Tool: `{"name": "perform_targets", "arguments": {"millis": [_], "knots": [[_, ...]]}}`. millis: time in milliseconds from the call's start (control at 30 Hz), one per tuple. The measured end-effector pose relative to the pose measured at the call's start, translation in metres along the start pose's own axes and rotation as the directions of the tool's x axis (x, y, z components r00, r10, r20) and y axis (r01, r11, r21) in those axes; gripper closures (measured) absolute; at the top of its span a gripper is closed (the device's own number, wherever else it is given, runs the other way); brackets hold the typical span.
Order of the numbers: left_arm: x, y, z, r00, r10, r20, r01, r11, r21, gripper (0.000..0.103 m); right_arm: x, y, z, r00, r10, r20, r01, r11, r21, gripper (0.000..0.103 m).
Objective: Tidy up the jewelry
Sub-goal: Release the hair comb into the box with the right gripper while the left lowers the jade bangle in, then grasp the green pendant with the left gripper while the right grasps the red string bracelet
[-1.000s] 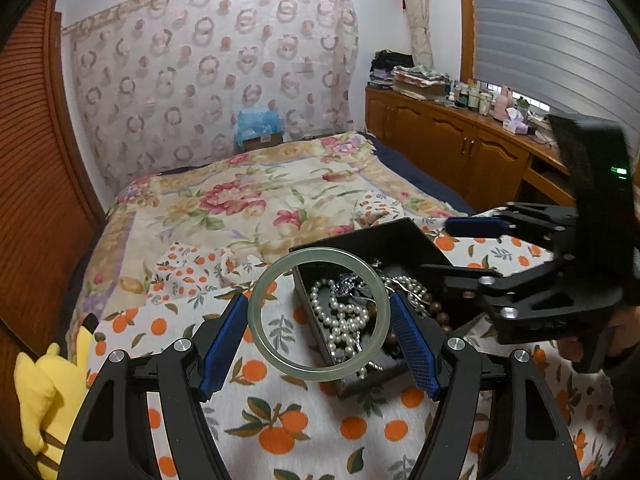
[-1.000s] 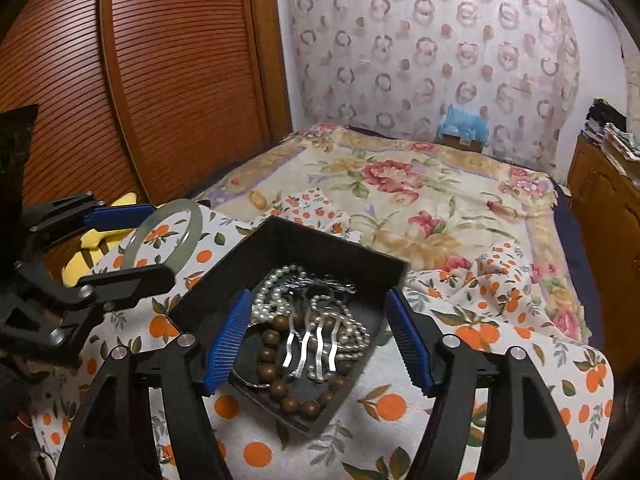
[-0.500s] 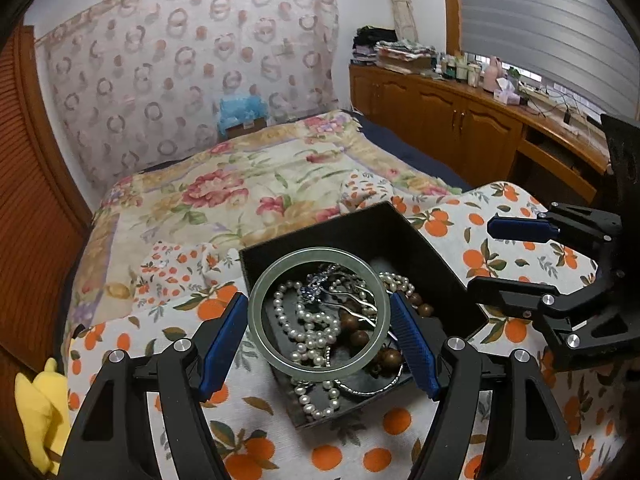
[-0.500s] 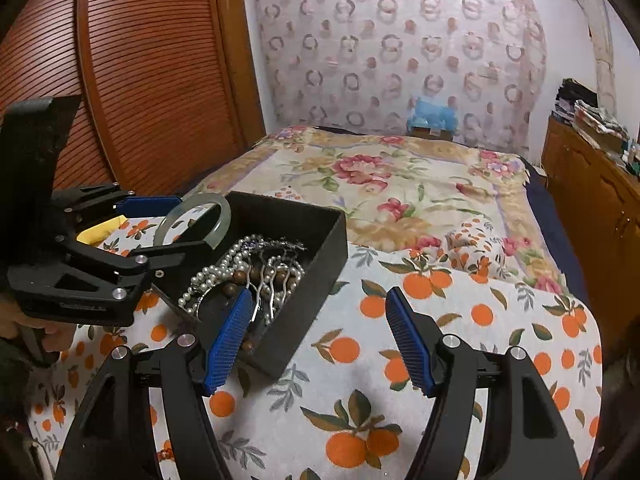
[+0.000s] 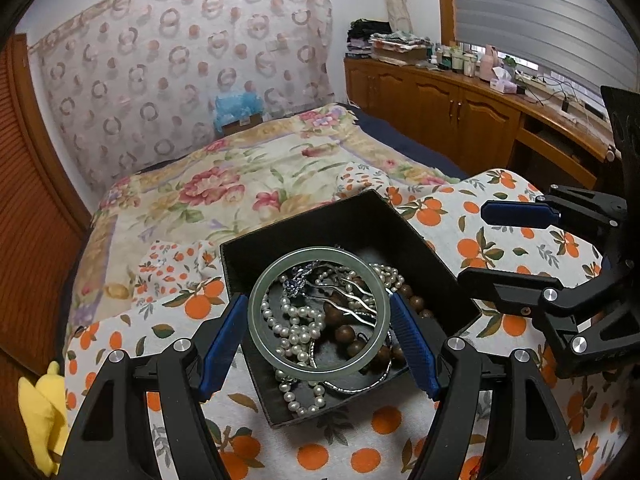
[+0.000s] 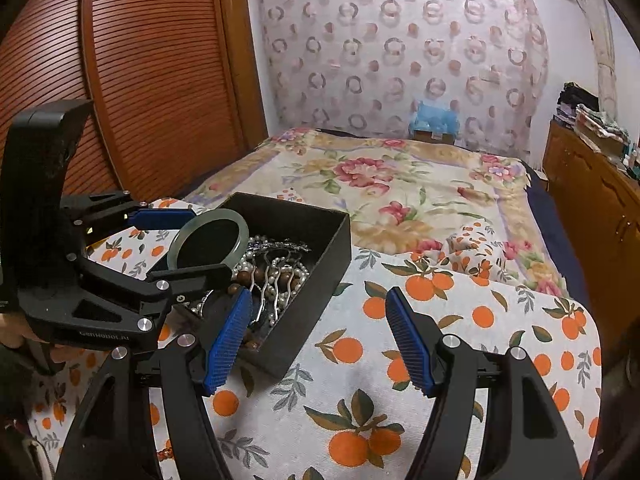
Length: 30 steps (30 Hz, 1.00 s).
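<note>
Orange-print cloth (image 5: 520, 240) covers the near end of a floral bed (image 5: 224, 184), and on it sits a black box (image 5: 420, 256) heaped with pearls (image 5: 292, 320) and wooden beads. At six o'clock in the left wrist view, the left claw (image 5: 318, 316) clamps a pale green bangle (image 5: 256, 312) across its width, poised over the box, likely for dropping in. Toward three o'clock the right claw (image 6: 318, 332) stands apart and empty beside the box, probably keeping clear.

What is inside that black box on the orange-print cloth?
The black box holds white pearl strands, brown wooden beads, a wavy silver hairpin and a thin silver bangle. The tangle and the held green bangle hide whatever lies beneath.
</note>
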State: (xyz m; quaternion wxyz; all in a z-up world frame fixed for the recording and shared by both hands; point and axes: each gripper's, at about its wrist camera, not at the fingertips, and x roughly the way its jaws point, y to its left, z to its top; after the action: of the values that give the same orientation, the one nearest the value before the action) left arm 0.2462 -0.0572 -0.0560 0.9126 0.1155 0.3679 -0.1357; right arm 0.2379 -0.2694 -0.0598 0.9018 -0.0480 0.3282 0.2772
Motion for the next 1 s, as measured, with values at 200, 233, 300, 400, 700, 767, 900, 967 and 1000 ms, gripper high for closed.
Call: {"name": "perform_targets", "arguments": {"millis": [200,233,300,400,700,767,900,967,1000], "knots": [[-0.002,-0.004,-0.002,1.0,0.011,0.003,-0.011,1.0,0.015,0.033,-0.009,0.003,0.003,1.0,-0.011,0.01,0.012,1.0,-0.009,0.032],[-0.004,-0.004,-0.002,1.0,0.014,0.009,-0.014,1.0,0.014,0.031,-0.012,0.003,0.003,1.0,-0.014,0.013,0.014,1.0,-0.011,0.032],[-0.009,-0.004,-0.002,1.0,0.013,0.02,-0.013,1.0,0.006,0.026,-0.016,0.005,0.004,1.0,-0.019,0.014,0.019,1.0,-0.013,0.032],[-0.02,-0.003,-0.006,0.999,0.009,0.034,-0.008,1.0,-0.006,0.026,-0.026,0.008,0.002,1.0,-0.02,0.02,0.02,1.0,-0.018,0.032],[-0.063,-0.002,-0.05,0.998,-0.018,0.054,0.02,0.999,-0.043,0.026,-0.045,0.036,-0.03,0.999,0.024,-0.028,-0.026,0.998,-0.053,0.032],[-0.069,-0.002,-0.061,0.998,-0.024,0.05,0.027,0.998,-0.057,0.026,-0.044,0.046,-0.039,0.998,0.031,-0.047,-0.035,0.997,-0.072,0.032],[-0.077,0.001,-0.086,0.999,-0.026,0.026,0.028,0.996,-0.084,0.026,-0.039,0.062,-0.057,0.994,0.044,-0.096,-0.054,0.993,-0.102,0.041],[-0.079,0.001,-0.096,1.0,-0.027,0.013,0.028,0.995,-0.095,0.026,-0.036,0.069,-0.066,0.991,0.048,-0.123,-0.062,0.992,-0.113,0.044],[-0.08,0.001,-0.102,1.0,-0.026,0.008,0.027,0.995,-0.101,0.026,-0.035,0.07,-0.07,0.99,0.052,-0.134,-0.068,0.991,-0.116,0.048]]}}
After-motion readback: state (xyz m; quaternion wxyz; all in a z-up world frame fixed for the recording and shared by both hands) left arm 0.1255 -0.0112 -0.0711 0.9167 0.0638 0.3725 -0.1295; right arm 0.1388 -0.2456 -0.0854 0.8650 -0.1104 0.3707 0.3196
